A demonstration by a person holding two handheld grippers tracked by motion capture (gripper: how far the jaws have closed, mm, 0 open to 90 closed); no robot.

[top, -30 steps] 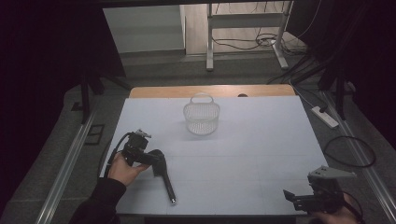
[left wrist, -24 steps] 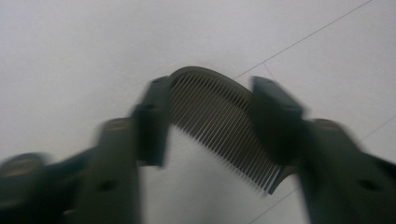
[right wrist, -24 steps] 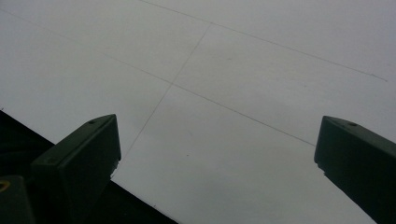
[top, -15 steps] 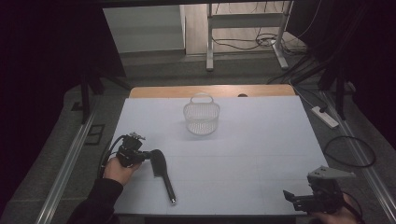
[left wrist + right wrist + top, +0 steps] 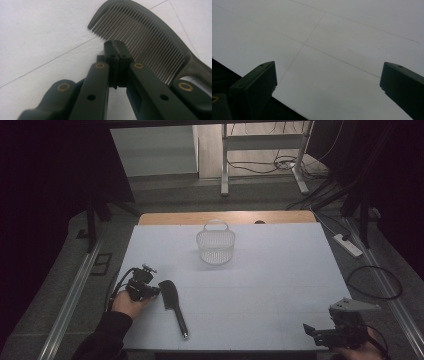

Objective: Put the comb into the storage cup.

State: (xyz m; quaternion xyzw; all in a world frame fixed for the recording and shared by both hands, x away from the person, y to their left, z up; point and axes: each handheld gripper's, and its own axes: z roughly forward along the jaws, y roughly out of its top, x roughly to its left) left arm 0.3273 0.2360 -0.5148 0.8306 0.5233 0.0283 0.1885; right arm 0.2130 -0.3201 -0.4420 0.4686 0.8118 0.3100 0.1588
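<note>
A white sheet [image 5: 280, 270] is covering the table, leaving a wooden strip [image 5: 175, 218] showing along the far edge. A white power strip [image 5: 348, 245] is lying on the grey floor beyond the right edge, with a black cable loop [image 5: 371, 267] curling beside it.

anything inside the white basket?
High view: the basket looks empty through its mesh wall, though its floor is too small and dim to be sure. The comb lies outside it on the table, beside the left gripper.
</note>
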